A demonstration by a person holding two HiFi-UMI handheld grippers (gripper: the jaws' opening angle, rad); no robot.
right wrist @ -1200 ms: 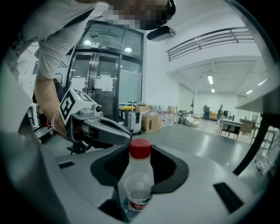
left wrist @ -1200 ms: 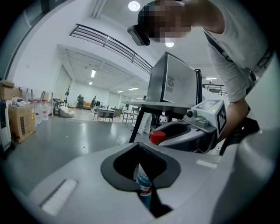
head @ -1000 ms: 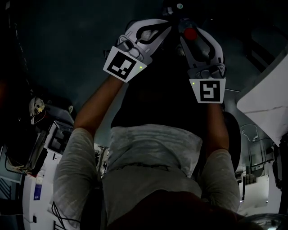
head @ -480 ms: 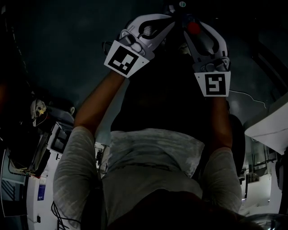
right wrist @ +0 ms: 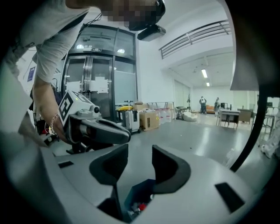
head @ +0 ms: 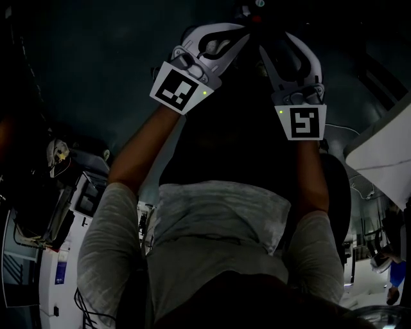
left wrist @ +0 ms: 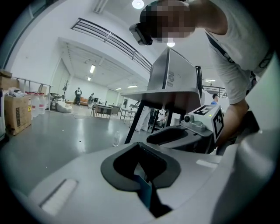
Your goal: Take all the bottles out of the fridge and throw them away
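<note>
In the dark head view both grippers point away from me, side by side. My right gripper (head: 258, 29) (right wrist: 140, 153) has just been opening its jaws, and nothing sits between them. Below its gap lies a blue bin (right wrist: 142, 192) with small items inside, one a red cap (right wrist: 141, 206). A small red spot (head: 257, 18) shows just past the tips. My left gripper (head: 244, 33) (left wrist: 141, 146) has its tips together with nothing held, and the blue bin edge (left wrist: 144, 192) shows under it. Each gripper view shows the other gripper: the left gripper (right wrist: 100, 131) and the right gripper (left wrist: 188, 135).
A tall glass-fronted cabinet (right wrist: 100, 65) stands behind the left gripper. Cardboard boxes (right wrist: 148, 120) and another box (left wrist: 17, 113) sit on the grey floor. A metal box on a dark-legged table (left wrist: 173, 74) is close. A clear bottle (left wrist: 116, 139) stands on the floor.
The red-capped thing held between the right jaws earlier is gone from them; only a small red spot remains near the tips. Both grippers rose in the picture, then dipped a little.
</note>
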